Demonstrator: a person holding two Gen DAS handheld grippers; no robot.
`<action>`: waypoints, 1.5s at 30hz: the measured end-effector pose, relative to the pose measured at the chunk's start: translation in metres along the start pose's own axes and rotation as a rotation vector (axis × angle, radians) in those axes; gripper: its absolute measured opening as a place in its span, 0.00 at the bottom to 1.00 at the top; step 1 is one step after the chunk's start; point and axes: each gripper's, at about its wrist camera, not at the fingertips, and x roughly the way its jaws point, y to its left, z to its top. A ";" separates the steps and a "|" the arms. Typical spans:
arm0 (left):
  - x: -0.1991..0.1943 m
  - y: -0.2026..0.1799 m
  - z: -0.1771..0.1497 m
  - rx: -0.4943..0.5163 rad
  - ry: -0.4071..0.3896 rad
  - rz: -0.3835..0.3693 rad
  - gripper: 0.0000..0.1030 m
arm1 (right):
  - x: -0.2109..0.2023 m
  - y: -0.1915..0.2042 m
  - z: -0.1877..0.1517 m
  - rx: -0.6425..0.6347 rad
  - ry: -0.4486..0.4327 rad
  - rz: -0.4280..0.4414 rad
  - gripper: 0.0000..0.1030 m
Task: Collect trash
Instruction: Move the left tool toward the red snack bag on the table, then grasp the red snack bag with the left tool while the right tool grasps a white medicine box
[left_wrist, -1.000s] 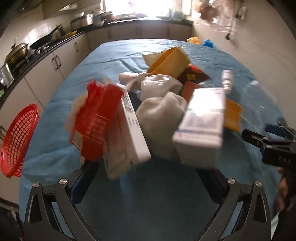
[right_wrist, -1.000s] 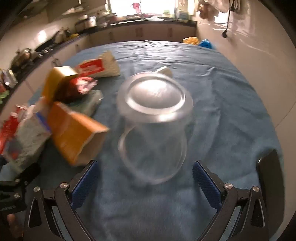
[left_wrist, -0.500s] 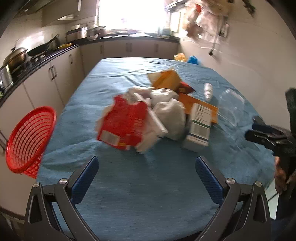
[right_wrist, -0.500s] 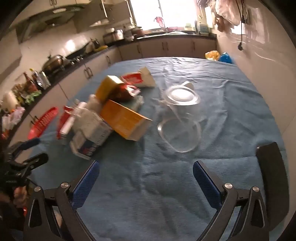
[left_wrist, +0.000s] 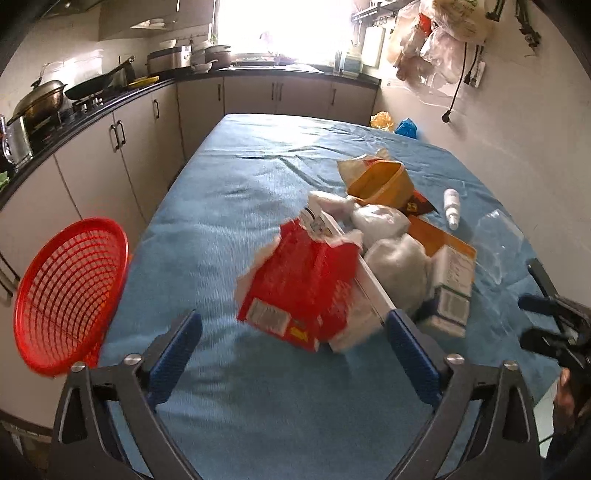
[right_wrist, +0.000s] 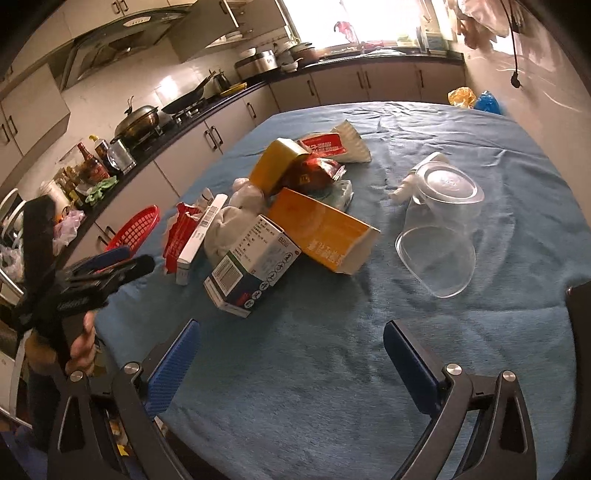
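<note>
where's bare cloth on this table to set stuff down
Free: the near strip between both tools and the trash pile, and the far end of the blue cloth toward the cabinets. Crowded: the middle, from the red packet across the boxes to the clear plastic container.

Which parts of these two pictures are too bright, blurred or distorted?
Left wrist view: the window is overexposed white; the red packet looks slightly motion-blurred. Right wrist view: darker and warmer, with window glare. Both views: fisheye bending curves the counters and table edges.
</note>
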 end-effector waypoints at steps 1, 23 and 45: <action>0.007 0.003 0.006 0.001 0.015 -0.019 0.95 | 0.000 0.000 0.000 0.005 0.001 0.004 0.98; 0.023 0.007 0.008 -0.043 -0.004 0.009 0.54 | 0.034 0.000 0.024 0.165 0.080 0.107 0.98; -0.003 -0.002 -0.009 -0.044 -0.075 0.044 0.50 | 0.070 0.028 0.034 0.121 0.099 0.027 0.55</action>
